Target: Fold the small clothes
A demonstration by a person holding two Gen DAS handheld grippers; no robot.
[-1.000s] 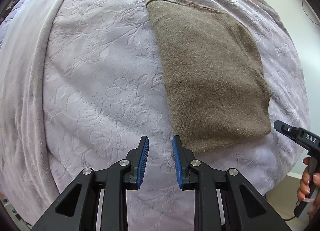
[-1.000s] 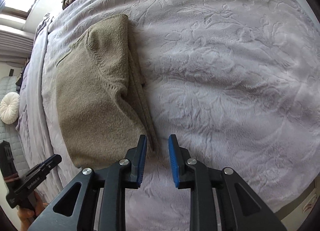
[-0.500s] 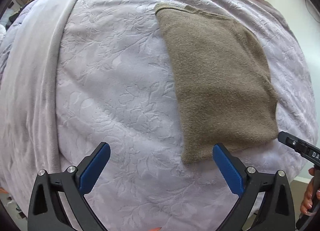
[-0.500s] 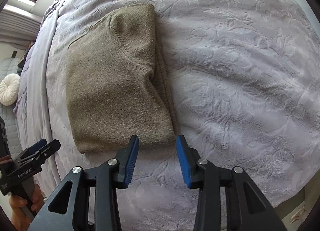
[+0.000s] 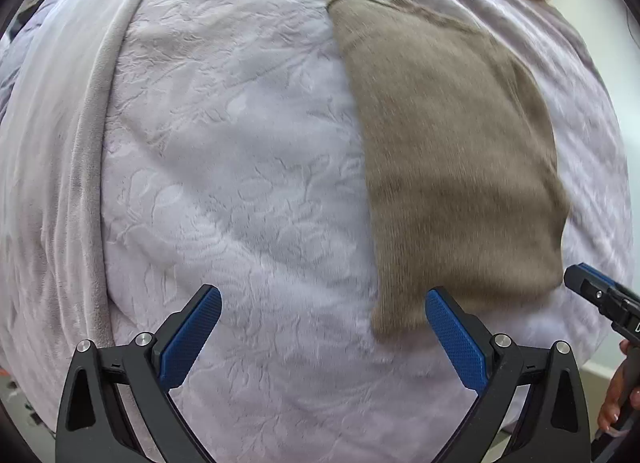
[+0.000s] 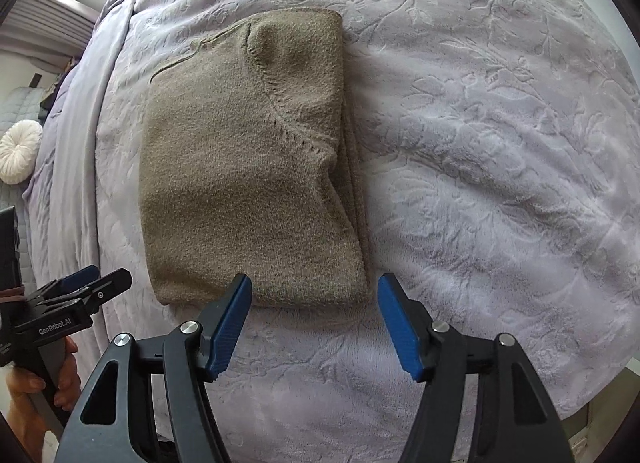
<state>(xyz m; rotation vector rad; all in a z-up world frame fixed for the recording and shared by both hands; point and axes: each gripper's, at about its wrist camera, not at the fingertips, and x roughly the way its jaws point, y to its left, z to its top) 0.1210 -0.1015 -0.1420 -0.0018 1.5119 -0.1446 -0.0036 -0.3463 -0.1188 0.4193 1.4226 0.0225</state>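
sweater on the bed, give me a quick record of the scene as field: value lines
garment: brown sweater, folded into a rectangle, lying flat
surface: lilac embossed bedspread
left claw: open, empty, its right finger over the sweater's near corner
right claw: open, empty, at the sweater's near edge
contact: neither claw grips the cloth
background: white round cushion at far left

Fuzzy matt knit sweater [image 6: 248,183] on plush, embossed, perhaps velvety bedspread [image 6: 480,143].

Taupe sweater [image 6: 244,167] on a pale lilac, floral-embossed bedspread [image 6: 480,143]; blue claw pads [image 6: 230,323].
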